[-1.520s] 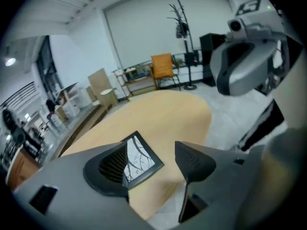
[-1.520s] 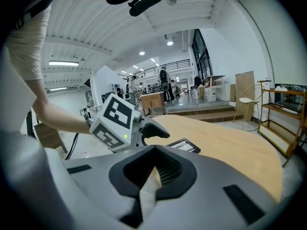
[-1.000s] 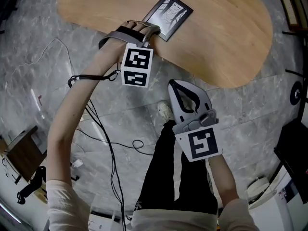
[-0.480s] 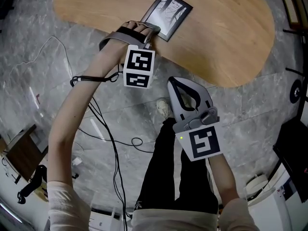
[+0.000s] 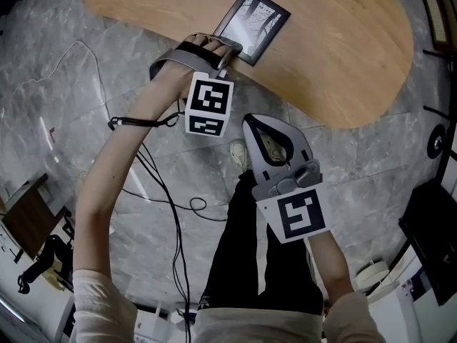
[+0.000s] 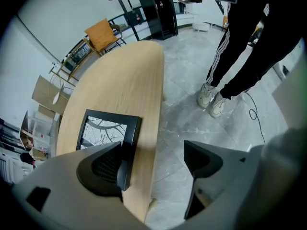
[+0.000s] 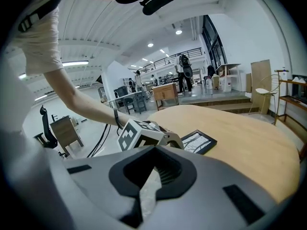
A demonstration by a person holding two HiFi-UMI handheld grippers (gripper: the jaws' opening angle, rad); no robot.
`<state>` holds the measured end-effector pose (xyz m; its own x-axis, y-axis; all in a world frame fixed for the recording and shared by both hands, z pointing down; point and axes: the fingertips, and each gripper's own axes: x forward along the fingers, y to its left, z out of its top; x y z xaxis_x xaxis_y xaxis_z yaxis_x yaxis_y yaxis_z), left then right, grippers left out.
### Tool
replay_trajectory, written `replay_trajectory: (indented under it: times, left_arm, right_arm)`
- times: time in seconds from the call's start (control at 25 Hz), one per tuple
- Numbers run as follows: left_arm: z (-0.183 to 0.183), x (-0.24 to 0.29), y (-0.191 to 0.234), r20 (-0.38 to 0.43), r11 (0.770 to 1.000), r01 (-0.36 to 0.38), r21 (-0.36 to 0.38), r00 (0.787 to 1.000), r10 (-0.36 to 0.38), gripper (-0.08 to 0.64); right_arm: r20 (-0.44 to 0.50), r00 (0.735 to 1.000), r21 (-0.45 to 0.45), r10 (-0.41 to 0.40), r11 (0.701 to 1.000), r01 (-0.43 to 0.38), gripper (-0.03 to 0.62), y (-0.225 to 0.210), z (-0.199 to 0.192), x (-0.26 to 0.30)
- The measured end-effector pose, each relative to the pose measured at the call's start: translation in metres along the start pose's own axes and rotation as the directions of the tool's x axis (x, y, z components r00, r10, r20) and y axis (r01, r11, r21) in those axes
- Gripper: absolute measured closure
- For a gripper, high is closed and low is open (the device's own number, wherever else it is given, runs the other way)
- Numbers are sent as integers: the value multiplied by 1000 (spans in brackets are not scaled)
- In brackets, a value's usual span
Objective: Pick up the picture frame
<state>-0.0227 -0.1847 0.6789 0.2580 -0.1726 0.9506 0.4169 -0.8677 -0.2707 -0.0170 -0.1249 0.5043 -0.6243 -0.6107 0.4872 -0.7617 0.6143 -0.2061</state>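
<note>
While the right tongs [image 5: 251, 122] hang nearest the body, over black trousers [image 5: 250, 256] and a pale shoe [image 5: 241, 156] on the grey stone floor [image 5: 143, 156], they are clenched: tips together, nothing between them, short of the table [image 5: 343, 41]. Marker cube [image 5: 296, 216] sits at their rear, facing up. Black cables [image 5: 168, 213] trail over the floor under the left forearm. Left arm is stretched forward, and its cube [image 5: 208, 106] hangs just outside the table's near edge. Left tongs [image 5: 223, 48] are released, jaws wide apart, reaching the table rim at the near corner of the picture frame [image 5: 252, 24]. In the left gripper view, one jaw overlaps the frame's near edge, and the other is out past the table rim over bare floor, so the frame's side rail and a strip of tabletop lie in the gap. Cannot tell if the pad actually touches the frame. Frame lies flat on the light wood top, face up, close to the near edge and turned at an angle to it: black border around a black-and-white branch print. Farther tabletop is plain wood.
</note>
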Motion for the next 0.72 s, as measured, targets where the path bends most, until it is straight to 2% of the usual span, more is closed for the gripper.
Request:
replay_trajectory:
  times: [0.24,0.28,0.36,0.4,0.6,0.72]
  left_arm:
    - [0,-5,2,-7,998,-51,-41,999,51,220]
    - [0,-6,3,-6,996,-71,-45,997,71,244]
    - [-1,-8,7,-4,992,-107,-63,994,107,346]
    - [-1,-9,8,-6,991,-112,-73,994,112,367]
    - [-1,-12,3,-23,990,-115,-77,993,114,378]
    - [-2,-14,3,-27,985,-143,-96,990,141,448]
  right_arm:
    - [-5,1000,16,-5,1000,5,588,0,-5,-4]
    - [-6,1000,17,-5,1000,5,588,0,-6,-5]
    - [-8,1000,12,-1,1000,1,588,0,-6,-6]
    - [-6,1000,7,1,1000,-1,588,0,-6,-7]
    - [5,1000,10,0,1000,0,588,1,-2,-12]
    - [3,1000,8,3,1000,-3,588,2,-3,-14]
